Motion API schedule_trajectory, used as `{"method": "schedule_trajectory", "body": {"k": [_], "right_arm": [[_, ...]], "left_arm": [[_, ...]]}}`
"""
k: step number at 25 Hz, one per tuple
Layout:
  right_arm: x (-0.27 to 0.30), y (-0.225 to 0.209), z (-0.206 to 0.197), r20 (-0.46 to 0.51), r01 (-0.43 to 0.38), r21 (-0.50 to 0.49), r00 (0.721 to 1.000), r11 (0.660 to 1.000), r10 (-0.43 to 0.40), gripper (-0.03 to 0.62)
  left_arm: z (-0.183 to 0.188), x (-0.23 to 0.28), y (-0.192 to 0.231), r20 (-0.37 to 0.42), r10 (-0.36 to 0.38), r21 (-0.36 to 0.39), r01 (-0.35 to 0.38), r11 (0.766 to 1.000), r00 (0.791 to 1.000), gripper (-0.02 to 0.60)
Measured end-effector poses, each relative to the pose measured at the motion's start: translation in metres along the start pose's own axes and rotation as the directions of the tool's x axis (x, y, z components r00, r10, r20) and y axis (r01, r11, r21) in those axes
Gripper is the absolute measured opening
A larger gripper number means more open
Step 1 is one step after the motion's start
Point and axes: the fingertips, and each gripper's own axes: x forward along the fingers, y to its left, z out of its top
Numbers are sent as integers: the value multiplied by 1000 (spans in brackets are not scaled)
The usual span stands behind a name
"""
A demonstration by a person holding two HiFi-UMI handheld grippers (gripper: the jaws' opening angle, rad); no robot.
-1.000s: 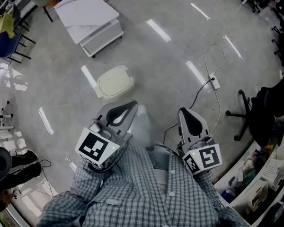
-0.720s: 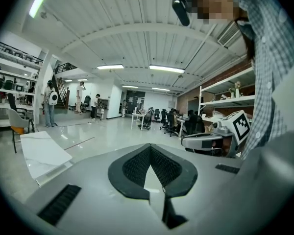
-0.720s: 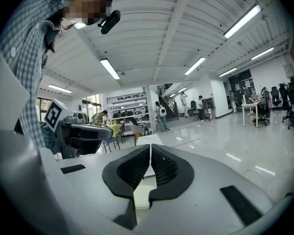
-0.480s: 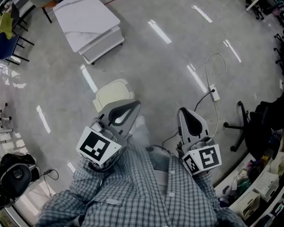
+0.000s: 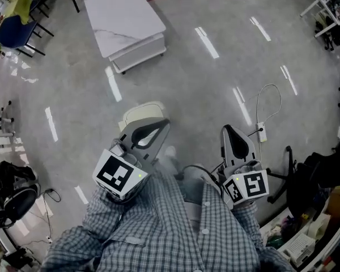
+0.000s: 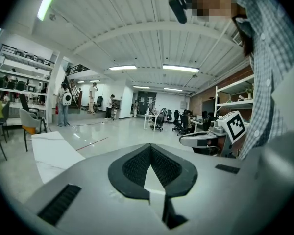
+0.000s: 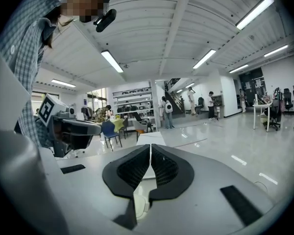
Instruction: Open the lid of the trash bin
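Observation:
The trash bin (image 5: pixel 139 114) is a small cream bin on the grey floor, seen from above in the head view with its lid down. My left gripper (image 5: pixel 162 124) is held above the bin's near edge and hides part of it; its jaws are shut and hold nothing. My right gripper (image 5: pixel 230 130) hangs to the right, well apart from the bin, shut and empty too. In the left gripper view the left gripper (image 6: pixel 150 147) points level across the hall. The right gripper (image 7: pixel 150 146) in its own view does the same. Neither of those views shows the bin clearly.
A white marble-look low table (image 5: pixel 123 17) stands beyond the bin. A power strip (image 5: pixel 262 131) with a looping white cable lies to the right, near a black office chair base (image 5: pixel 283 171). A blue chair (image 5: pixel 14 32) is at far left, a black bag (image 5: pixel 11 194) at lower left.
The head view has shifted, so the bin now sits right at the left gripper's tip instead of ahead of it. Both grippers stay shut and keep their pose.

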Motion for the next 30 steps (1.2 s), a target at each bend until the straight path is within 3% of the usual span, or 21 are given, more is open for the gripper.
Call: {"method": "schedule_trajectory", "body": {"k": [7, 15, 22, 30], "right_arm": [[52, 32, 7, -56, -168, -103, 985, 980, 163, 25], [107, 56, 16, -89, -363, -126, 931, 923, 354, 25], [143, 72, 31, -133, -536, -165, 844, 828, 520, 25], [175, 77, 27, -216, -699, -177, 714, 693, 666, 25]], "left_arm": [[-5, -32, 45, 23, 170, -67, -168, 983, 985, 5], [-2, -64, 80, 63, 384, -102, -377, 921, 921, 5], [15, -57, 91, 95, 516, -175, -496, 850, 851, 5], [6, -56, 99, 63, 672, -222, -647, 730, 738, 5]]}}
